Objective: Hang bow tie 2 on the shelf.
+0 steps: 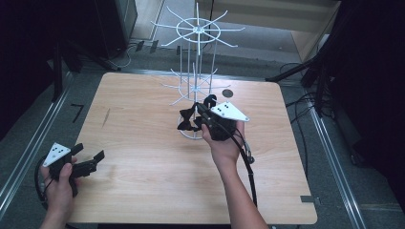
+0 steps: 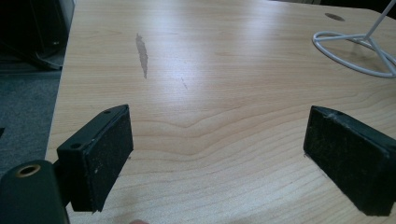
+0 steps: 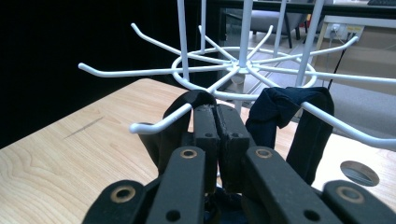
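Note:
A white wire rack with two rings of hooks stands at the table's far middle. A dark cloth hangs at its lower ring. In the right gripper view the cloth drapes over two neighbouring hooks and runs down behind the jaws. My right gripper is at that lower ring, its jaws pressed together on a fold of the cloth. My left gripper rests near the table's front left corner, its jaws wide apart over bare wood with nothing between them.
The rack's round wire base sits on the wooden table. A small round hole lies in the tabletop behind the rack. Dark stands and cables line the floor to the right.

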A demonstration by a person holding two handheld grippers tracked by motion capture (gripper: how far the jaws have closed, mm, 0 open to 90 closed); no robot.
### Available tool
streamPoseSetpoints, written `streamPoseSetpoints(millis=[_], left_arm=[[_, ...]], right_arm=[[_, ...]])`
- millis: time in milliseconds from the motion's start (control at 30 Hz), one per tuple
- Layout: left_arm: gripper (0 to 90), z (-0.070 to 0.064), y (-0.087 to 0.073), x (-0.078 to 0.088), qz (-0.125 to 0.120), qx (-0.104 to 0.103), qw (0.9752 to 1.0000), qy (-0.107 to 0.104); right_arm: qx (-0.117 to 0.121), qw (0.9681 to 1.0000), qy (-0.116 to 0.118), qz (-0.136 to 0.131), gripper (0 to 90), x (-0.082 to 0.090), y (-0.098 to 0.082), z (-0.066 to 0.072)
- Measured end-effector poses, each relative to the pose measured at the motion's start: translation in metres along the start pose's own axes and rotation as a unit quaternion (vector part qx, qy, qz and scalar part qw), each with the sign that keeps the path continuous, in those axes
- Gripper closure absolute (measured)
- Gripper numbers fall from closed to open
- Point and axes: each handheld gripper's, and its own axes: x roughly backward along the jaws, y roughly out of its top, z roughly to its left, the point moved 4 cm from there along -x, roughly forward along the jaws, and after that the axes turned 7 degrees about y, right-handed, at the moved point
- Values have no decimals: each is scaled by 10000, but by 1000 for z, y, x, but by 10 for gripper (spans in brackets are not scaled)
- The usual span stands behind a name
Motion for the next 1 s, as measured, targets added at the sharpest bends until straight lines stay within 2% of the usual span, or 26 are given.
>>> streamPoseSetpoints(millis=[133, 267, 433, 767, 900, 1000], left_arm=[[88, 0, 0, 0, 0, -8, 10000, -1], [88, 0, 0, 0, 0, 3, 10000, 1], [88, 0, 0, 0, 5, -11, 10000, 5], [88, 0, 0, 0, 5, -20, 10000, 10], [88, 0, 0, 0, 13, -22, 10000, 11], [88, 0, 0, 0, 13, -24, 10000, 11]], right_arm=[[29, 10000, 52, 27, 832, -1, -7, -1], [-84, 9999, 59, 27, 817, 1, -14, -3], [-101, 9998, 96, 156, 786, 4, -31, -5], [-161, 9997, 23, 207, 701, 16, -48, -16], [-151, 9997, 22, 197, 650, 22, -54, -21], [-132, 9997, -9, 216, 580, 28, -58, -26]])
